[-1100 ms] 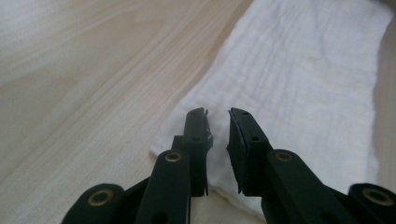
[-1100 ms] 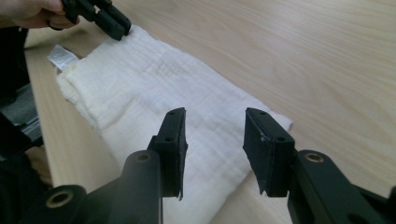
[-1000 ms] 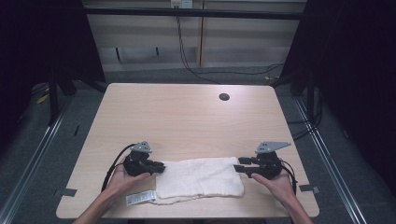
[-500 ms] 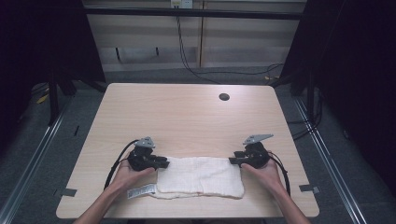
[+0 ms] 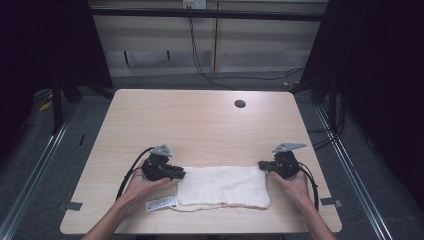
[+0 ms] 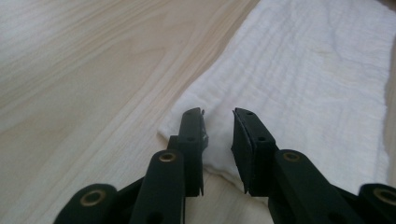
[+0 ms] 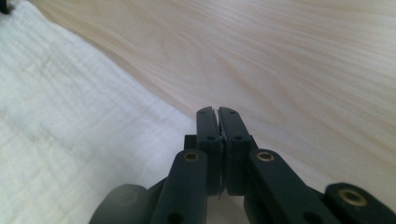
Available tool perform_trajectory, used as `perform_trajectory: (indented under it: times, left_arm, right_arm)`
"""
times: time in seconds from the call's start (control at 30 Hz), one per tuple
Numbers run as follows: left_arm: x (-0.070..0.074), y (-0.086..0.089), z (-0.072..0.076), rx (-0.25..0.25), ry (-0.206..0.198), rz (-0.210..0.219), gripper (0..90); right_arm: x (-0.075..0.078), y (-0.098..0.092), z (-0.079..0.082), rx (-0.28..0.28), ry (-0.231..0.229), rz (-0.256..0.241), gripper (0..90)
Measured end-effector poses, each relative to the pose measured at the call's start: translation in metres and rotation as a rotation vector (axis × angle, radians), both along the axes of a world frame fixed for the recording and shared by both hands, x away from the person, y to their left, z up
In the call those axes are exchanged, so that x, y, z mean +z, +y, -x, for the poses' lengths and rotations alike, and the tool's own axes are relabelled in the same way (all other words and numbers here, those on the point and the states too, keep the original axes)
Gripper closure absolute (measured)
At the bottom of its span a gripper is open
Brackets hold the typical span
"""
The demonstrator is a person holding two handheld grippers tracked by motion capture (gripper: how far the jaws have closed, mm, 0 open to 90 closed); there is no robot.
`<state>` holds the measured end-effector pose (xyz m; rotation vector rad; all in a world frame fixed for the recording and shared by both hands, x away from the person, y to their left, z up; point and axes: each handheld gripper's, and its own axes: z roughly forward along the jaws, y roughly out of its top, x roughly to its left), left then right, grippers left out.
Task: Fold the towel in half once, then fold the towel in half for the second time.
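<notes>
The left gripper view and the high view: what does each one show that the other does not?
The left gripper view alone shows the gap between the left gripper's black jaws, open around a corner of the white crinkled cloth. The high view alone shows the right gripper at the opposite end, the small white label, and the round dark hole. Both show the cloth on the light wooden table.

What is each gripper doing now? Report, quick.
Left gripper: open, jaws astride the towel corner.
Right gripper: shut at the towel's edge; grip unclear.
</notes>
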<state>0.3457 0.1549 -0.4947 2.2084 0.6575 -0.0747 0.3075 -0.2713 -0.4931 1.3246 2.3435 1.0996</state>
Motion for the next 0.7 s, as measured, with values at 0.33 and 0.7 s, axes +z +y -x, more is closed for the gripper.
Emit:
perform_trajectory:
  times: [0.33,0.7]
  left_arm:
    - [0.008,0.02,-0.001,0.061,-0.013,0.068,63.1]
    - [0.047,0.012,-0.007,0.091,-0.084,0.117,58.3]
  right_arm:
    - [0.023,0.014,0.019,0.059,-0.056,-0.065,69.6]
    - [0.03,0.066,0.035,0.228,-0.02,-0.101,62.0]
